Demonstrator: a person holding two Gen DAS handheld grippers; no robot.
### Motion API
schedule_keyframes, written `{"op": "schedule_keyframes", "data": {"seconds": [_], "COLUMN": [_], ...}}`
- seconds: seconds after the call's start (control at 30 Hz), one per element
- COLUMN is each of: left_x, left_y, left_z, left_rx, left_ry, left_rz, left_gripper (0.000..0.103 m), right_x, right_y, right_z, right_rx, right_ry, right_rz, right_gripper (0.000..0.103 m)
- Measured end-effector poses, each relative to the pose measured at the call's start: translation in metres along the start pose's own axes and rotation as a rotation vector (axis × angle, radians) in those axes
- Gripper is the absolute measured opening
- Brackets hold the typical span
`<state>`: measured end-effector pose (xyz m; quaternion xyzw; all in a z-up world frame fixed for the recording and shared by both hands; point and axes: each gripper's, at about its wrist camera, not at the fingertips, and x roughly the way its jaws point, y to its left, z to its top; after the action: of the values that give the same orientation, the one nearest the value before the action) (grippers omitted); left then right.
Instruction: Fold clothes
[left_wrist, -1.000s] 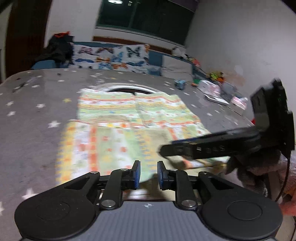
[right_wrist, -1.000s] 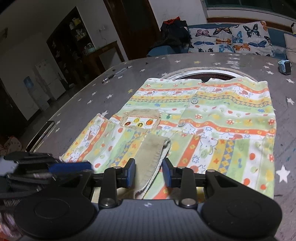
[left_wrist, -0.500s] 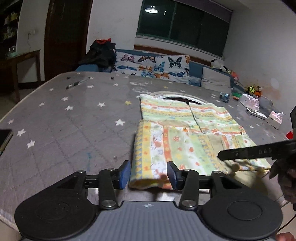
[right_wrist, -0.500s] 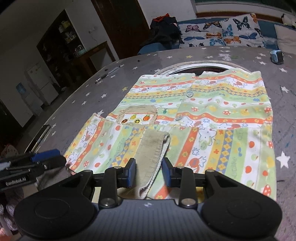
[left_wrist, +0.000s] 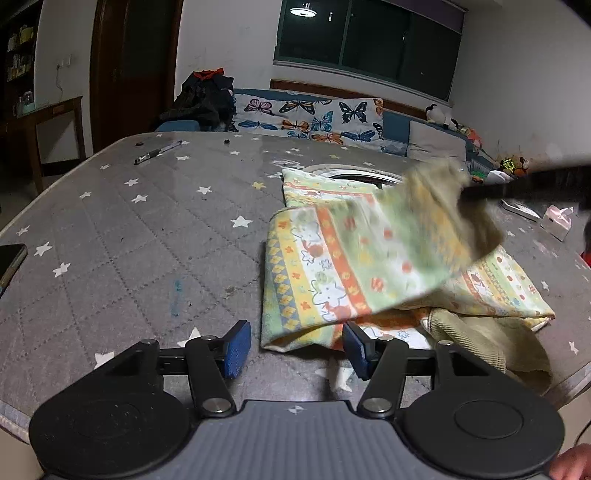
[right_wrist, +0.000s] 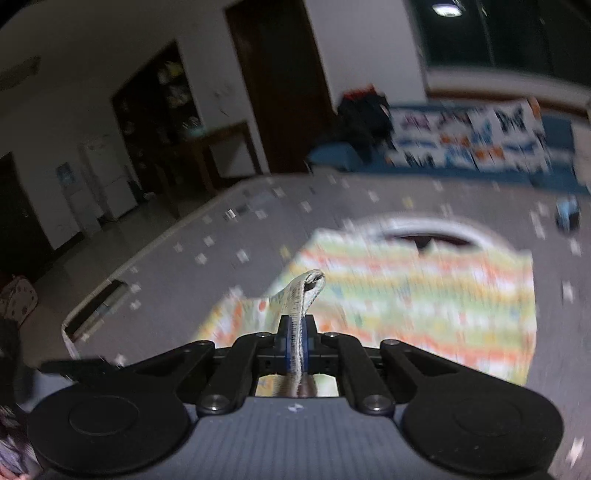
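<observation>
2 grippers over patterned garment (left_wrist: 332, 266) on table (left_wrist: 147, 240). Left gripper (left_wrist: 297, 349): fingers wide apart, holding nothing. Right gripper (right_wrist: 295, 349): clamped on beige cuff (right_wrist: 304, 295), lifted.

My matt black plastic fingers (right_wrist: 280, 345) pinch a ribbed beige knit cuff (right_wrist: 301, 317); soft printed cotton garment (left_wrist: 332, 273) lies on quilted grey fabric table cover (left_wrist: 147, 240).

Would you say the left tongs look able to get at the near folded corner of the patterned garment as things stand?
Probably yes: the left tongs are open, and the patterned garment has its near corner lying just ahead of them on the table, nothing between.
</observation>
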<state>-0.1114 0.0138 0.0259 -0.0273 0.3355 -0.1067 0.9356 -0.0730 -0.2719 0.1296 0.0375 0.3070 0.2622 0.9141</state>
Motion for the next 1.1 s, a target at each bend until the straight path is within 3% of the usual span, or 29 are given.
{"op": "schedule_keyframes", "data": {"seconds": [0.3, 0.5, 0.7, 0.83, 1.1], "left_x": [0.011, 0.011, 0.009, 0.009, 0.004], "left_y": [-0.002, 0.000, -0.005, -0.008, -0.006], "left_z": [0.002, 0.003, 0.001, 0.001, 0.000], "left_rx": [-0.001, -0.012, 0.006, 0.018, 0.042], "left_ry": [0.007, 0.007, 0.006, 0.010, 0.040], "left_rz": [0.045, 0.063, 0.069, 0.079, 0.073], "left_gripper": [0.058, 0.056, 0.047, 0.047, 0.048], "right_x": [-0.016, -0.033, -0.032, -0.026, 0.007], "right_y": [0.046, 0.045, 0.004, -0.026, -0.075], "right_z": [0.058, 0.072, 0.043, 0.017, -0.055], "right_rx": [-0.170, -0.192, -0.091, -0.017, 0.120], "right_ry": [-0.113, -0.167, -0.091, -0.030, 0.136], "right_rz": [0.050, -0.003, -0.105, -0.183, -0.243], "right_gripper": [0.004, 0.004, 0.004, 0.004, 0.005]}}
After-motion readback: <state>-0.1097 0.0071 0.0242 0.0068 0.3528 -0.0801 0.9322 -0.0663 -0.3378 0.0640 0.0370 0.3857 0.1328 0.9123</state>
